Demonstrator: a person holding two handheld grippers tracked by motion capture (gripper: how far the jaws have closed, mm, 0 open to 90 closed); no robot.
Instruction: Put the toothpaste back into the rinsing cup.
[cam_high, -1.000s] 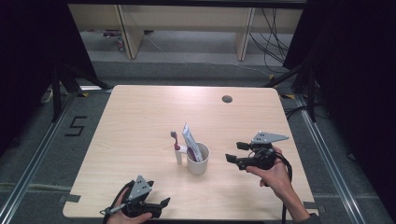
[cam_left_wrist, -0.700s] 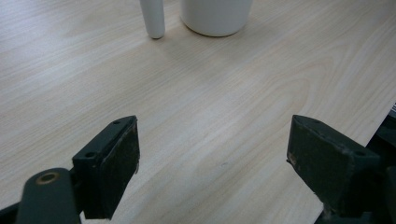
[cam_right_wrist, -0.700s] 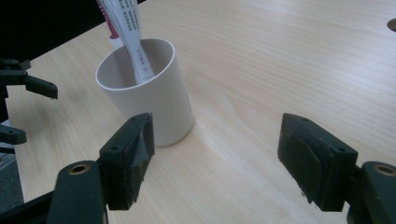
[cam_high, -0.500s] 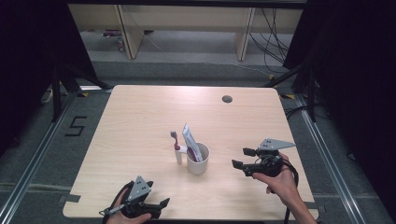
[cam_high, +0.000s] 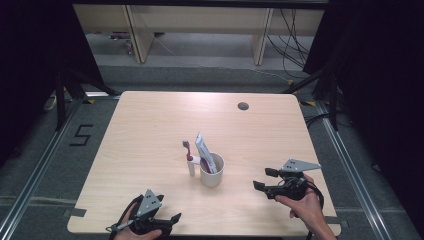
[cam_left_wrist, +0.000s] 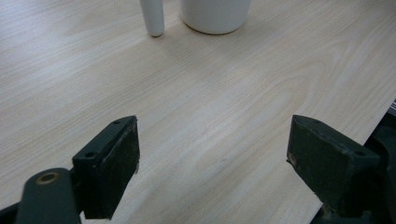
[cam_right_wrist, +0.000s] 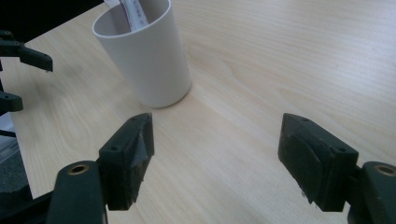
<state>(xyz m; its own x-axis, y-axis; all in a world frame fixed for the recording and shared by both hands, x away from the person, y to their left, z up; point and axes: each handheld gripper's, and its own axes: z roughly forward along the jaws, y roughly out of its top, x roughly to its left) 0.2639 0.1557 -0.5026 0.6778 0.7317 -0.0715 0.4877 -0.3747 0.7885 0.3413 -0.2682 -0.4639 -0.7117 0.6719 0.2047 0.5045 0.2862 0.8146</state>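
Note:
A white cup (cam_high: 212, 171) stands in the middle of the wooden table (cam_high: 150, 130), with a toothpaste tube (cam_high: 205, 150) leaning inside it. A toothbrush (cam_high: 189, 159) with a red head stands upright just left of the cup. My right gripper (cam_high: 264, 179) hovers to the right of the cup, open, with nothing between its jaws; the cup (cam_right_wrist: 147, 60) lies ahead of it in the right gripper view. My left gripper (cam_high: 172, 220) rests at the table's front edge, open and empty. The cup's base (cam_left_wrist: 215, 16) and the toothbrush's stand (cam_left_wrist: 152, 18) lie beyond it.
A small dark round hole (cam_high: 243, 106) marks the table's far right. The table's right edge (cam_left_wrist: 380, 116) lies close beside the left gripper's jaw. Shelving and cables (cam_high: 285, 30) lie on the floor beyond the table.
My right gripper has moved toward the table's front edge and dropped lower, drifting a little right, away from the cup. The left gripper has stayed put.

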